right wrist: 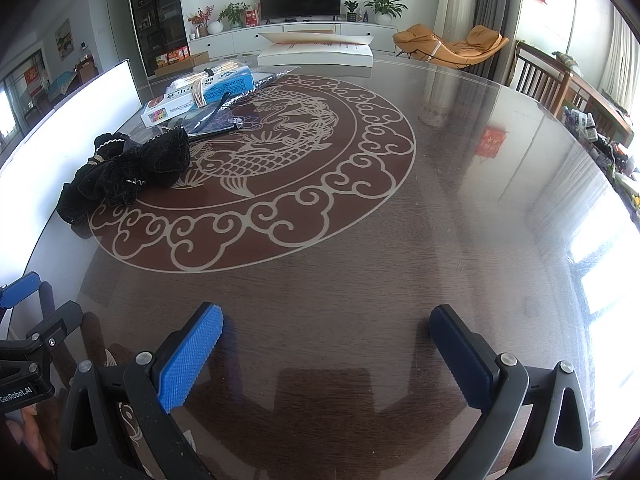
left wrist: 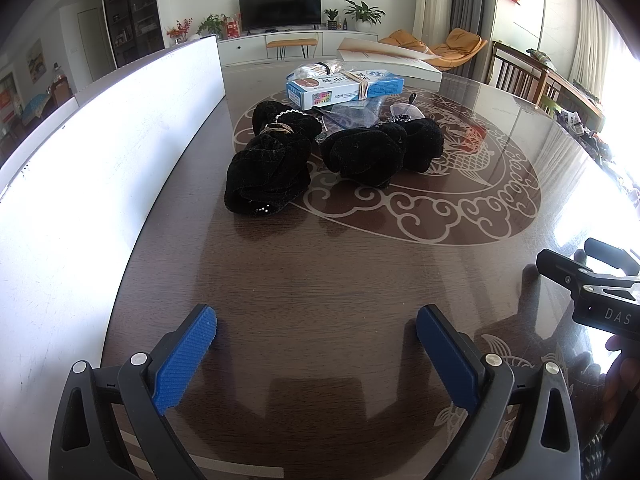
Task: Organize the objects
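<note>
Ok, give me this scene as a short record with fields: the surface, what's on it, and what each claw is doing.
surface: dark glossy table with a pale fish-and-cloud inlay
clutter: black velvet items heaped beside a blue and white box and clear plastic bags
left border: white panel along the table's left edge
left claw: open, holding nothing, over bare table short of the heap
right claw: open, holding nothing, over bare table

right gripper (left wrist: 600,280) cut off at frame edge, box (left wrist: 344,87) text unreadable, plastic bag (left wrist: 352,116) partly hidden
</note>
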